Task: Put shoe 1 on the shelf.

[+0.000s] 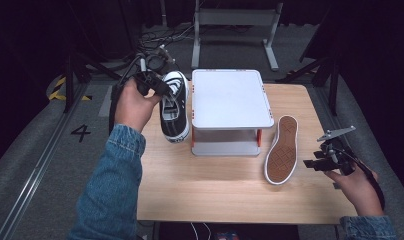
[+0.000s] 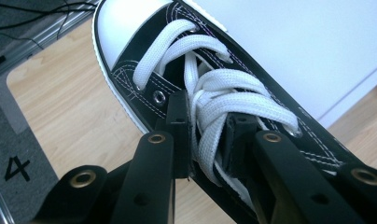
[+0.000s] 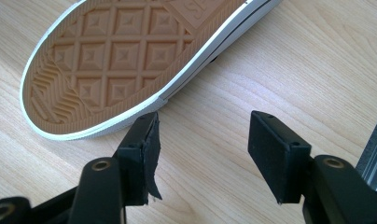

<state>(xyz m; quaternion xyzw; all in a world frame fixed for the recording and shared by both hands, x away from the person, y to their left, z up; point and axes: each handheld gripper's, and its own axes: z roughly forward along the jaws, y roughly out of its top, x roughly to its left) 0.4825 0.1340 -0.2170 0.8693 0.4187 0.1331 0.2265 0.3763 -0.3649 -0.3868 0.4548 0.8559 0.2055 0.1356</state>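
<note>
Shelf (image 1: 229, 100) mid-table (image 1: 215, 195) — held shoe (image 1: 174, 107) left, overturned shoe (image 1: 282, 150) right.

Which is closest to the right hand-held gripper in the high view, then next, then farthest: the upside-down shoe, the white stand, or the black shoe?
From the right hand-held gripper, at the table's right edge:
1. Upside-down shoe, sole up, just to its left.
2. White stand, in the middle of the table, toward the back.
3. Black shoe, at the far left, clamped by its laces in the left hand-held gripper.

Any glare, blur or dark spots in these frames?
High view: surroundings dark past the table, white stand top bright but readable. Left gripper view: stand blown out white, laces sharp, near claw parts soft. Right gripper view: even light, sole tread crisp.
</note>
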